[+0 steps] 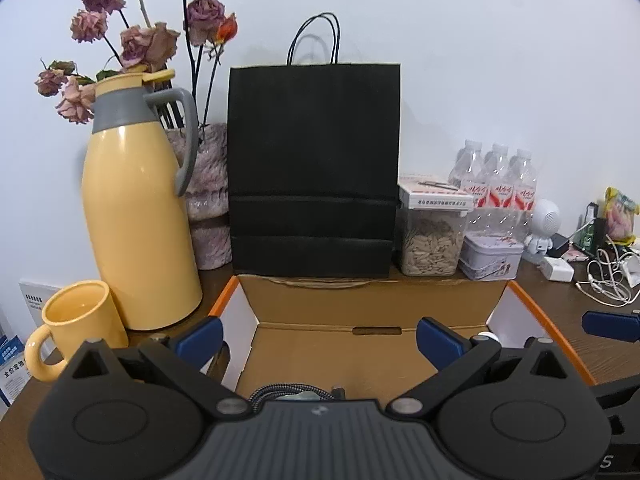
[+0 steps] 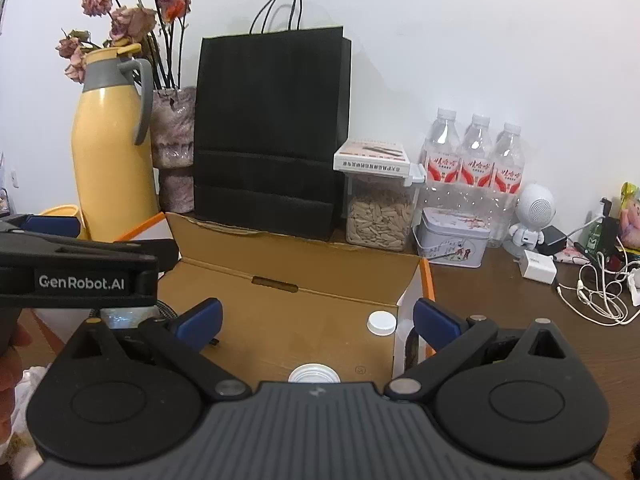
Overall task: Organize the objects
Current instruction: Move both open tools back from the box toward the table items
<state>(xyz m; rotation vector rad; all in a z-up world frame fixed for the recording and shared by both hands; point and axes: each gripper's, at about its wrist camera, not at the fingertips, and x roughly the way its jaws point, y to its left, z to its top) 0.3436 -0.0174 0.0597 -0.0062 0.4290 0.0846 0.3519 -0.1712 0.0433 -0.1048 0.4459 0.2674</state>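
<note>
"GenRobot.AI" marks the left hand-held gripper (image 2: pixel 60 240); both it and the right hand-held gripper (image 2: pixel 318 324) hang released above the cardboard box (image 2: pixel 288 264), white cap (image 2: pixel 382 322) inside

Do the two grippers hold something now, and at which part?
Nothing is held. The left gripper and right gripper are both open over the box.
</note>
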